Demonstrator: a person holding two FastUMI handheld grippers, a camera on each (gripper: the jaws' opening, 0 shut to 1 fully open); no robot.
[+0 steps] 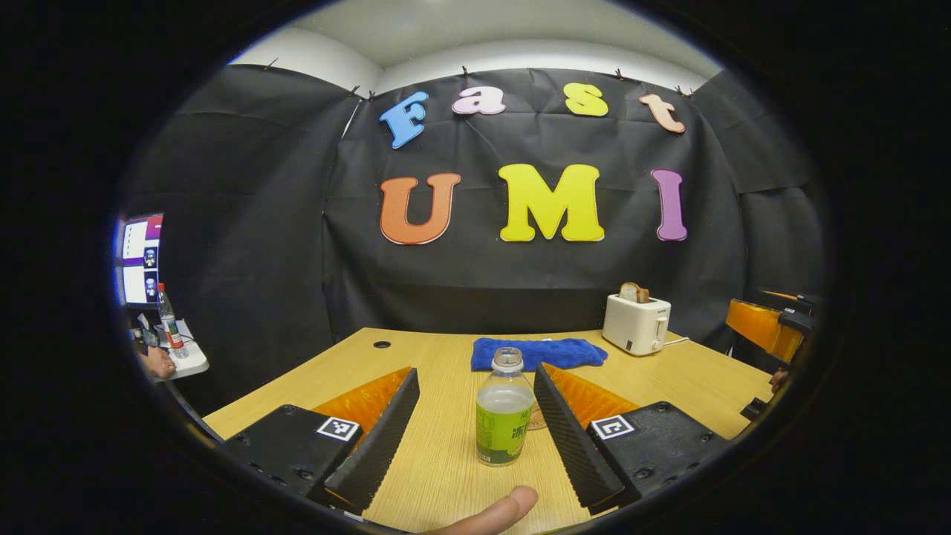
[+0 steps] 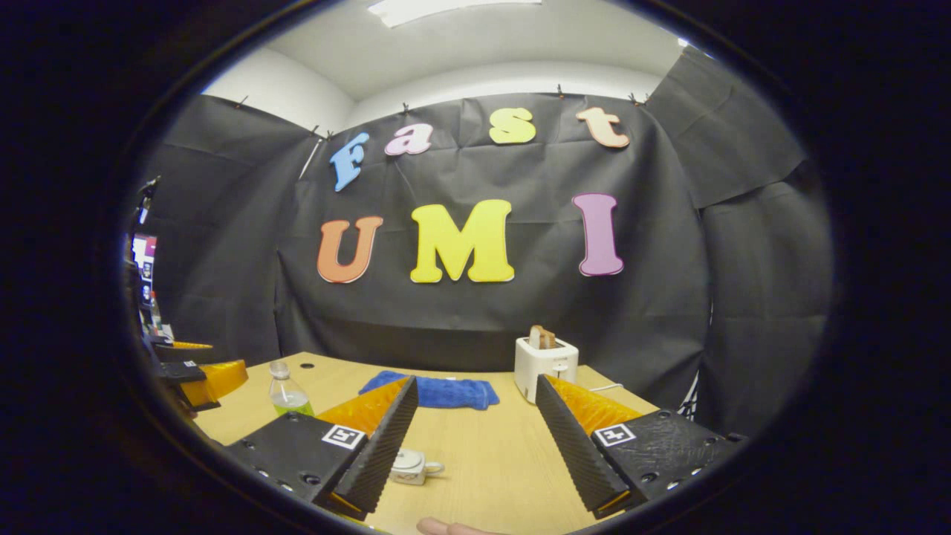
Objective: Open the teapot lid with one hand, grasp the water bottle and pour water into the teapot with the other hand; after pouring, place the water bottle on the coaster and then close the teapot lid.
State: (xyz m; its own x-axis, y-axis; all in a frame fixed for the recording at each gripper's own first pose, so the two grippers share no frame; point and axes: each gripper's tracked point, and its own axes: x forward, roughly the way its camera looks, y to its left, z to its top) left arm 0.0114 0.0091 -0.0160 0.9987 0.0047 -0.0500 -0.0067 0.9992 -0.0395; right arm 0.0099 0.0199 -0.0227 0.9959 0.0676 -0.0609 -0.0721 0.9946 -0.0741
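Note:
An uncapped clear water bottle (image 1: pixel 504 416) with a green label stands upright on the wooden table (image 1: pixel 438 461). It sits between the spread fingers of my left gripper (image 1: pixel 475 370), close to the right-hand finger, and neither finger presses on it. A small round thing (image 1: pixel 537 418), perhaps the coaster, peeks out behind the bottle. In the right gripper view a small white teapot (image 2: pixel 410 467) with its lid on sits low on the table, partly hidden by the left-hand finger of my right gripper (image 2: pixel 475 380), which is open and empty. The bottle (image 2: pixel 287 395) stands far to the left there.
A blue towel (image 1: pixel 539 353) lies at the back of the table, with a white toaster (image 1: pixel 635 323) holding bread to its right. A fingertip (image 1: pixel 499 511) shows at the bottom edge. A side desk with a monitor (image 1: pixel 141 260) and another bottle (image 1: pixel 169 321) stands at far left.

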